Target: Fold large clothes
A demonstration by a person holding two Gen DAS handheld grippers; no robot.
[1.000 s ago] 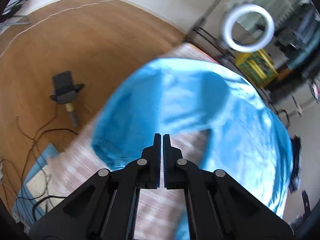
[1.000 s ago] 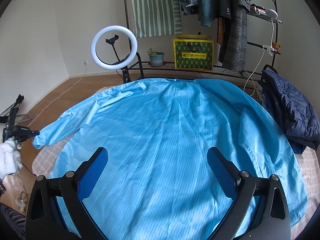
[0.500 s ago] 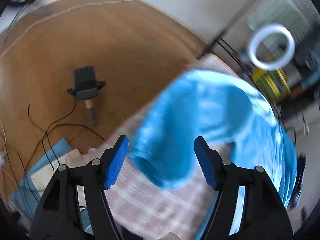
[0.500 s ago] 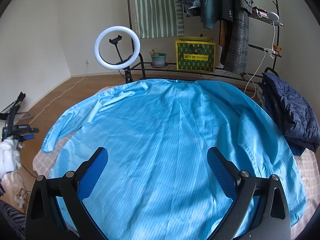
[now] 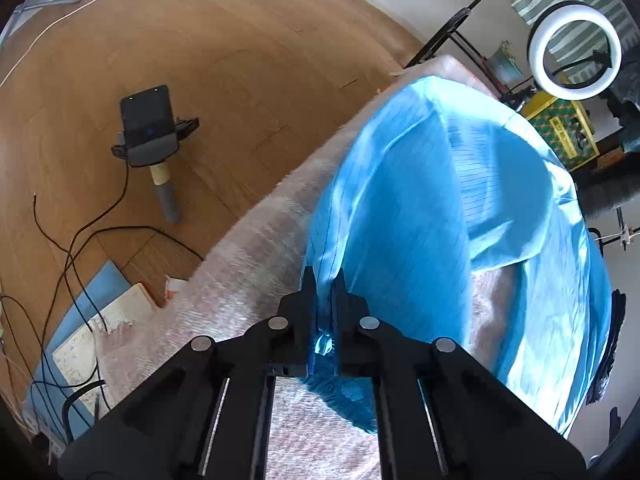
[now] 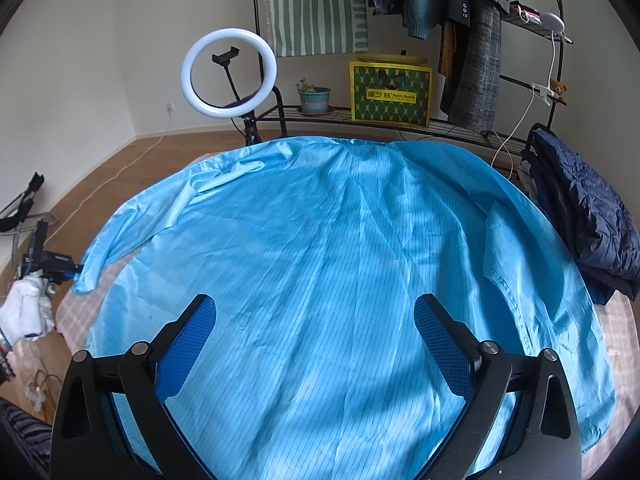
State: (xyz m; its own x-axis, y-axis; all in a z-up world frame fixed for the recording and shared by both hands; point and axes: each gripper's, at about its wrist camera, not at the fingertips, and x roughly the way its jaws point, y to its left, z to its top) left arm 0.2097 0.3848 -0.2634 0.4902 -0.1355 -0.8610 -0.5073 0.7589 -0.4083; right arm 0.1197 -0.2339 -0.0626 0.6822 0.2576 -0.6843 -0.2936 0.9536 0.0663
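A large light-blue striped coat [image 6: 340, 264] lies spread flat on a bed with a pink checked cover [image 5: 248, 280]. My left gripper [image 5: 323, 284] is shut on the cuff end of the coat's left sleeve [image 5: 400, 216], at the bed's left edge; it also shows in the right wrist view [image 6: 76, 272], held by a white-gloved hand [image 6: 24, 308]. My right gripper [image 6: 316, 316] is open and empty, hovering over the coat's lower hem. The other sleeve [image 6: 516, 248] lies folded along the coat's right side.
A dark navy quilted jacket [image 6: 584, 216] is piled at the bed's right edge. A ring light [image 6: 228, 74], a clothes rack and a yellow box [image 6: 390, 94] stand behind the bed. Wooden floor to the left holds cables, a gripper stand [image 5: 150, 136] and papers [image 5: 80, 344].
My left gripper was shut, opened around the sleeve end half a second ago, and is now shut on the cuff. The right gripper has stayed open over the hem.
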